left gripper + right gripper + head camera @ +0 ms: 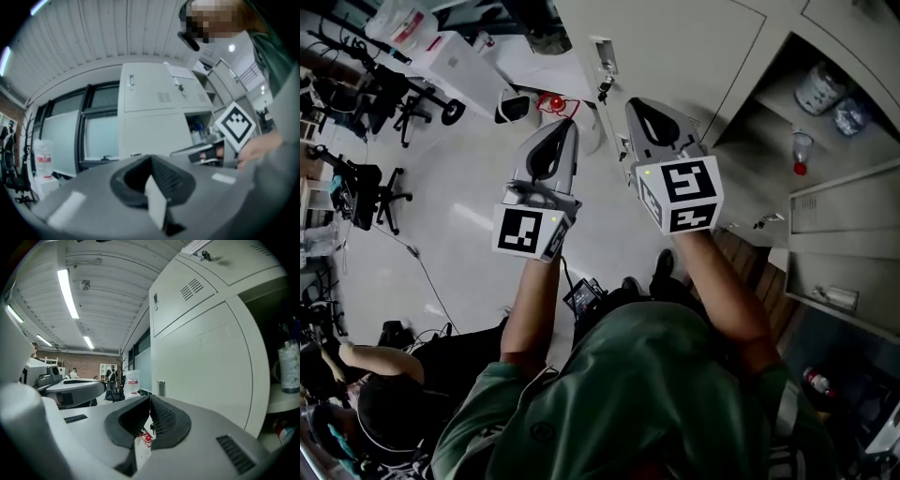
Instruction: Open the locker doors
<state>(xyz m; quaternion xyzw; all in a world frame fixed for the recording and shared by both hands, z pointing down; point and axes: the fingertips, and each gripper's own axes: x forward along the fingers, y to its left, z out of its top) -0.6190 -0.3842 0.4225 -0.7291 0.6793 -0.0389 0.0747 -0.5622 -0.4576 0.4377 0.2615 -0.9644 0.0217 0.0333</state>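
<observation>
**Gripper and locker status**

Left gripper (151, 158): the jaws are together, pads meeting, with nothing between them. Straight ahead of the jaw tips, well apart from them, stand the lockers (154, 112). The two locker doors (149, 89) directly ahead are closed, one above the other. To the right of the jaws an open shelf (200, 127) shows, with bottles on it. The marker cube (236, 124) of the right gripper sits further right, near the jaws' level.

Right gripper (150, 399): the jaws are together and grip nothing. A small red item shows through the slit below the tips; what it is cannot be told. Just right of the jaws, and ahead, a closed door (206, 352) fills the view without touching the tips. A vented door is closed above it. At the far right an open shelf holds a bottle (288, 361).

In the head view both grippers point at the lockers side by side, the left gripper (570, 124) beside the right gripper (632, 101), neither touching a door. Beyond the right jaws, open shelves hold bottles (821, 89).
</observation>
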